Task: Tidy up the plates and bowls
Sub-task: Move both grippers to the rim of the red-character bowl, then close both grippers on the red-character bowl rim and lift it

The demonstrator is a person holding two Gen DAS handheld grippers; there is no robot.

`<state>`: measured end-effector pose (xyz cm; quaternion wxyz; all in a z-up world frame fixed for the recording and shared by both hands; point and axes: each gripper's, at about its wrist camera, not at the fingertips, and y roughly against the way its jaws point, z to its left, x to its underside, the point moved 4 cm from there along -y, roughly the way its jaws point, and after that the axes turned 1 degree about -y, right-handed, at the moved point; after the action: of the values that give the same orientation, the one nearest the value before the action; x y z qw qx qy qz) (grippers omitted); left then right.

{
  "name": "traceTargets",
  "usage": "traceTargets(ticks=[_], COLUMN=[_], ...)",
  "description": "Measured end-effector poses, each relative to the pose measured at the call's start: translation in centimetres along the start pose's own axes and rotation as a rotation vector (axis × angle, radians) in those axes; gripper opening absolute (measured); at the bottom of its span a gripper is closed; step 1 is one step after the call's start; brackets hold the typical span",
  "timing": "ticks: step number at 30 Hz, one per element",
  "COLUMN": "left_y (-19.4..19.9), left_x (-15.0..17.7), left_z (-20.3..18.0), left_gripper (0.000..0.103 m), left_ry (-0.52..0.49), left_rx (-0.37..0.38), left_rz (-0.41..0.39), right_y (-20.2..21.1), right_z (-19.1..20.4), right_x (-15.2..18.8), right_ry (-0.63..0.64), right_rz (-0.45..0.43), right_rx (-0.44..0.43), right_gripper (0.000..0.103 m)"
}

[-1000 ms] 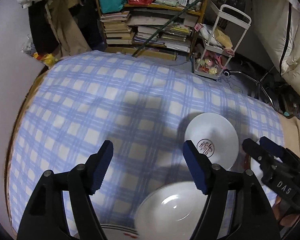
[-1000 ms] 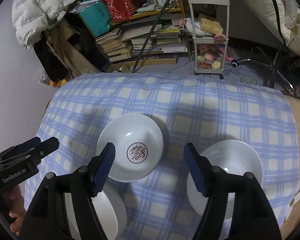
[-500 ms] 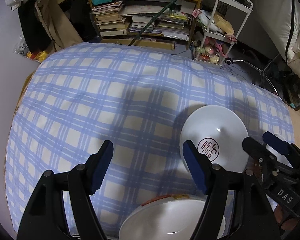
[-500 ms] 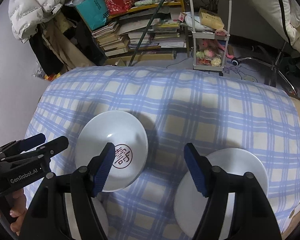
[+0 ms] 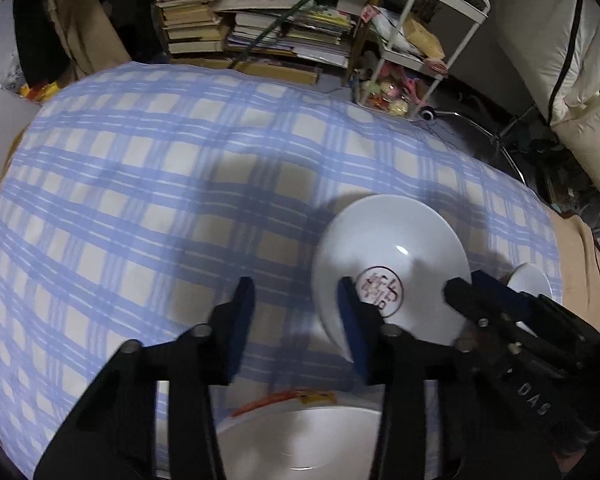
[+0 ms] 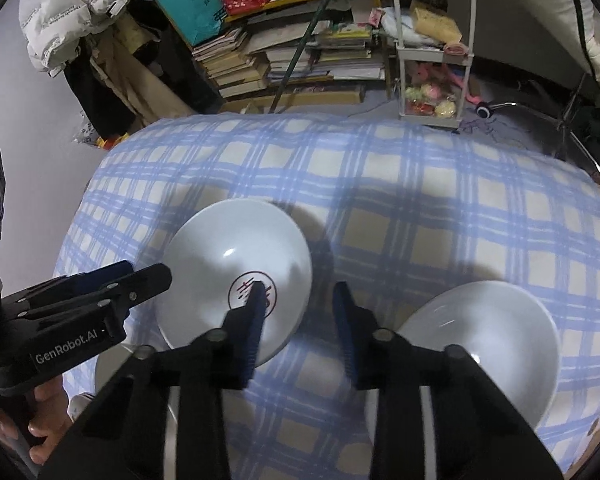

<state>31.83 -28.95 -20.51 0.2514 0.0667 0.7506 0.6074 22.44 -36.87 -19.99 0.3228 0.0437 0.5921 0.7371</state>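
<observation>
A white plate with a red seal mark lies on the blue plaid tablecloth. My left gripper is open and empty, its right finger over the plate's left rim. My right gripper is open and empty, its left finger over the plate's right rim. A white bowl sits right of the plate; a sliver of it shows in the left wrist view. A plate with a red and yellow rim lies at the near edge.
Beyond the table's far edge stand a shelf of stacked books, a white trolley and hanging clothes. A white cushion is at the far right.
Both grippers have narrowed their jaws and moved in on the seal plate from either side. The plate looms larger in both views.
</observation>
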Motion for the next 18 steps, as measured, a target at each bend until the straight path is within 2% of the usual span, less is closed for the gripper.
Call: traceTargets(ticks=[4,6,8,11,15,18], left_y=[-1.5,-2.0,-2.3,-2.3,-1.3,-0.3], left_x=[-0.1,0.0,-0.1,-0.1,0.0,0.2], left_z=[-0.8,-1.1,-1.5,-1.8,-2.1,-2.3], left_gripper=[0.011,0.008,0.008,0.009,0.010,0.012], left_ry=[0.001,0.015,0.011,-0.002,-0.012,-0.028], left_rx=[0.008,0.005,-0.022,-0.012,-0.028,-0.034], left_rz=[0.049,0.067,0.069,0.090,0.080,0.066], right_y=[-0.6,-0.9,-1.5,-2.3,-1.9,-1.5], right_z=[0.4,0.5,0.5,0.0,0.6,0.8], right_x=[0.2,0.3,0.5,1.0,1.6,2.1], right_ry=[0.001,0.002,0.003,-0.028,0.025,0.018], right_rz=[0.014,0.016,0.026,0.057,0.045,0.040], right_rx=[-0.009,0.017,0.025,0.021,0.051,0.026], right_gripper=[0.024,0.017,0.016,0.016,0.017,0.017])
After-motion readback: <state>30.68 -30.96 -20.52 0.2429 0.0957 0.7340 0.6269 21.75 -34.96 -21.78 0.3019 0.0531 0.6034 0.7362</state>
